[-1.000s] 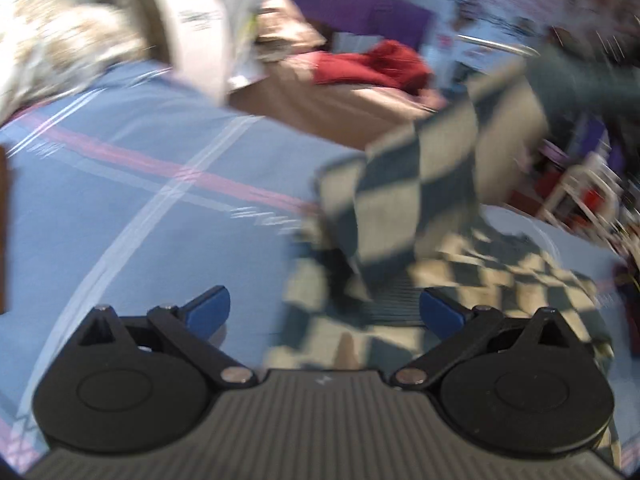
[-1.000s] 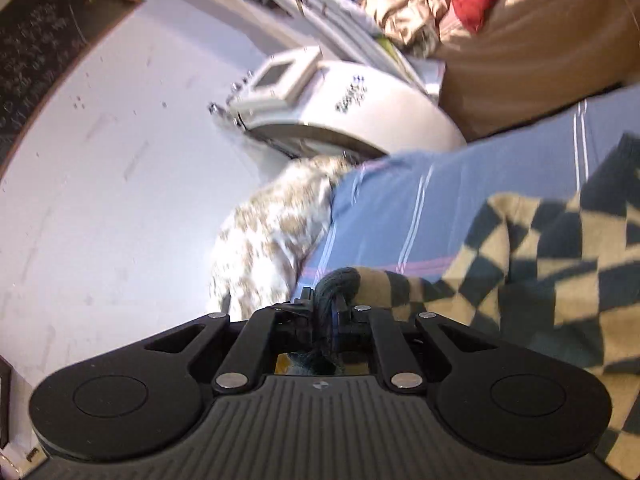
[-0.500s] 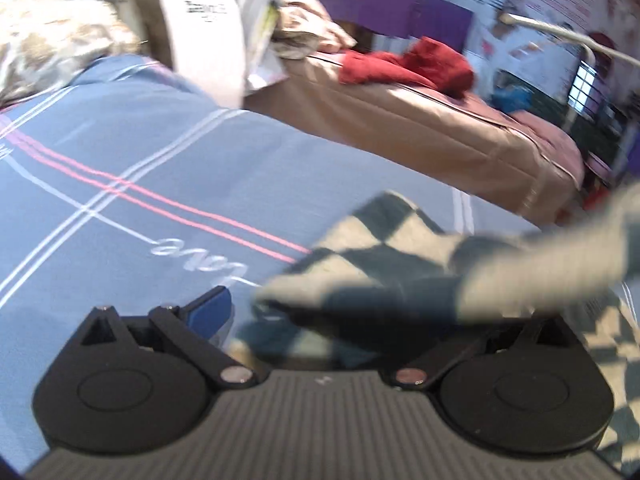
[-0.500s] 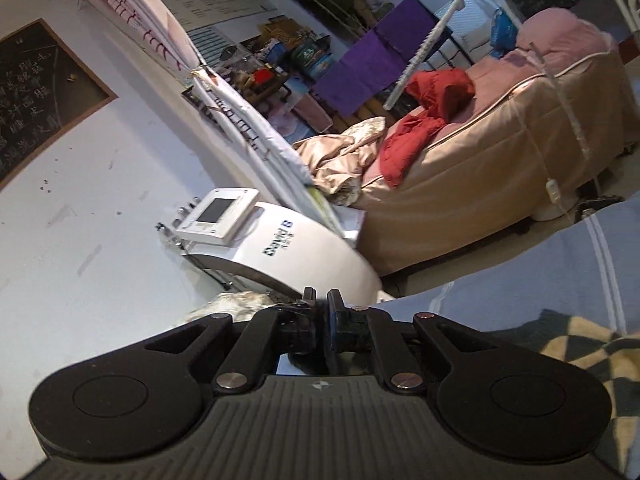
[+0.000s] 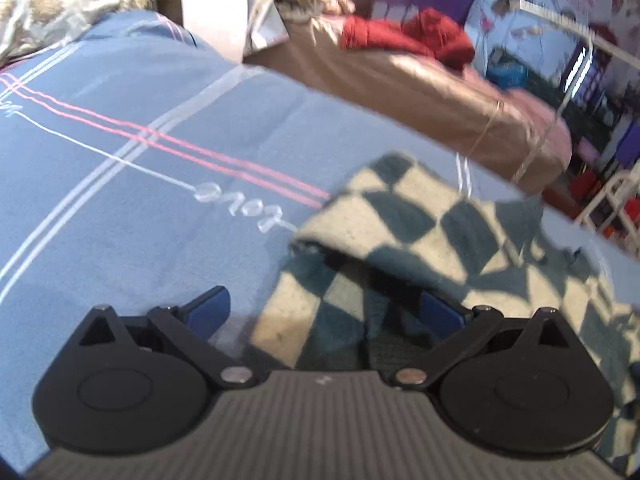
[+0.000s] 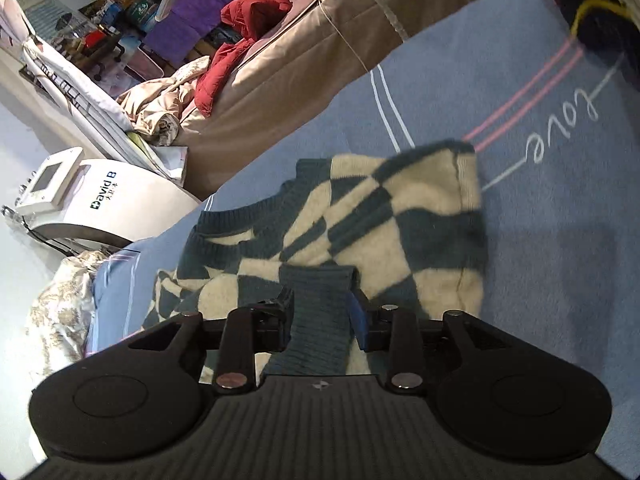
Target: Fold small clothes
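A teal-and-cream checkered sweater (image 6: 400, 220) lies on the blue striped bedsheet (image 6: 520, 100), with one side folded over its body. Its dark teal ribbed cuff (image 6: 320, 312) lies between the fingers of my right gripper (image 6: 320, 302); the jaws are opening and the pads stand beside the cuff. The sweater (image 5: 420, 224) also fills the right half of the left wrist view. My left gripper (image 5: 326, 306) hangs low over the sweater's near edge, wide open, with fabric lying between its fingers and a fold shading its right finger (image 5: 440, 314).
A brown-covered bed (image 6: 320, 40) with a red garment (image 6: 240, 20) runs along the far side. A white machine (image 6: 100, 200) and a floral pillow (image 6: 56, 312) sit at the sheet's left end. A dark item with yellow trim (image 6: 600, 20) lies at the far right.
My right gripper came down from a raised position with the cuff, laid the sleeve over the sweater, and its jaws parted. My left gripper sank towards the sweater's edge, still open.
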